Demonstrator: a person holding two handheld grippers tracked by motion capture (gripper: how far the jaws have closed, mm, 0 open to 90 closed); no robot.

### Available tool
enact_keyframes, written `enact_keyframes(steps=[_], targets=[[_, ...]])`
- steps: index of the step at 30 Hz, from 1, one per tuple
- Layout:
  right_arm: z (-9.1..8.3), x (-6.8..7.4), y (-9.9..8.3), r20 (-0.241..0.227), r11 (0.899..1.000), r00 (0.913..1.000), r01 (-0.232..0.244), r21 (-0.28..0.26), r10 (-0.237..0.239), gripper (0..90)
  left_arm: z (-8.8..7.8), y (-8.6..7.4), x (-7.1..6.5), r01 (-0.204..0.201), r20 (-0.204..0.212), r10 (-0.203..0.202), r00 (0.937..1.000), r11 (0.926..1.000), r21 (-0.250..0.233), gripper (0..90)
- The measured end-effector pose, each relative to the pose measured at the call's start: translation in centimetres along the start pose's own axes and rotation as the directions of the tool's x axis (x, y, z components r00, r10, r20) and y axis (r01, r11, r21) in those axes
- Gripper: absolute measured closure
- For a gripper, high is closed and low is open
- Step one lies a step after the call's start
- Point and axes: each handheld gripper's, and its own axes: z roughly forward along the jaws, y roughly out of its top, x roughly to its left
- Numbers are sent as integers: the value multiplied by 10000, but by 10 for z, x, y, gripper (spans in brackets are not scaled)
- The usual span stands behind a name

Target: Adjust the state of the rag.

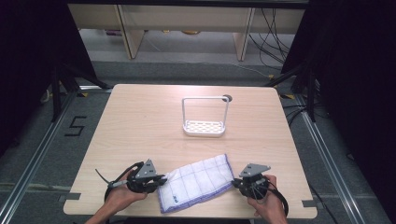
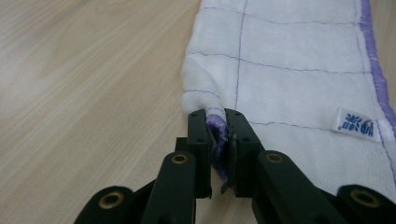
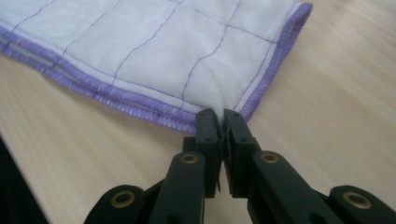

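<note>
Lying flat near the table's [image 1: 140,121] front edge, at about six o'clock from the table's middle, the cloth [image 1: 196,182] is white with thin dark grid lines and a purple hem. It slants, its far corner toward one o'clock and its near corner toward seven.

From above, the left gripper [image 1: 161,178] meets the cloth's edge at nine o'clock and the right gripper [image 1: 235,183] meets it at three; the grip itself is too small to read there. The left gripper view settles it: the left gripper [image 2: 215,122] has its jaws narrow, pinching a bunched bit of purple hem, with the cloth puckered just above the tips. That view also shows a small white label [image 2: 358,125] with blue print sewn near the hem, which from above is only a faint blue mark. In the right gripper view the right gripper [image 3: 220,117] is clamped tight on a corner of the cloth, where two hemmed edges meet.

At twelve o'clock from the cloth, well apart, a white rack [image 1: 204,116] stands upright: a perforated tray with a tall wire loop. Just behind it is a dark round hole [image 1: 227,98] in the tabletop. Bare wood lies between cloth and rack. On the floor [image 1: 42,154] at nine o'clock is a black "5" [image 1: 75,126].
</note>
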Motion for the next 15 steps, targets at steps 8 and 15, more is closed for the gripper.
enact_keyframes(steps=[8, 15], targets=[[17, -29, 27, -40, 9998, 10000, -37, 191, 38, 860, -2, -3, -25, 2, 61, -2, 10000, 10000, -54, 807], [34, -47, 55, -136, 9980, 9994, 322, 550, -315, 860, 1, -2, -52, 196, 452, -176, 9988, 9988, -442, 806]])
